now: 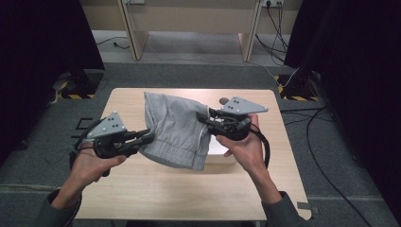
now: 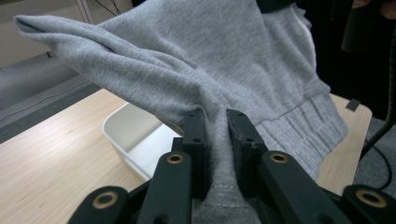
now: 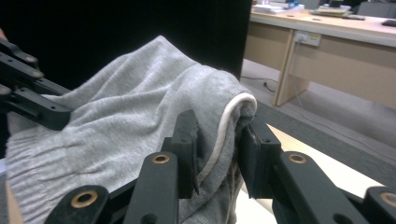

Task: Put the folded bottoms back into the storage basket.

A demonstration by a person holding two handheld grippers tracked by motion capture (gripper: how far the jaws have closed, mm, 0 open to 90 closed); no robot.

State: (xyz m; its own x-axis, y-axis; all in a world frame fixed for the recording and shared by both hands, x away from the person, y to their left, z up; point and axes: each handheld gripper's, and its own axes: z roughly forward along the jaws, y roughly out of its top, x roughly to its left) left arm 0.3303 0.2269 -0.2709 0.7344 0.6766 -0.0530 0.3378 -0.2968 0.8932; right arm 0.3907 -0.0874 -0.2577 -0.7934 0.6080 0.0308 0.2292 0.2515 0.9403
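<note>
Between left tongs [image 1: 150,137] and right tongs [image 1: 202,117]: grey garment [image 1: 177,130], clamped both ends.

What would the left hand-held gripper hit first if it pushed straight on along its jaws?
The grey garment it is already clamped on: the left hand-held gripper points into the cloth, toward the right hand-held gripper holding the other side. The white bin sits lower, probably under that line; depth is unclear.

We hold a grey garment [image 1: 176,128] up over the wooden table [image 1: 142,189], stretched between our two grippers. Our left gripper [image 1: 147,138] pinches its lower left edge; our right gripper [image 1: 204,117] clamps its right edge. A white box [image 1: 218,147] sits on the table, partly hidden behind the cloth.
</note>
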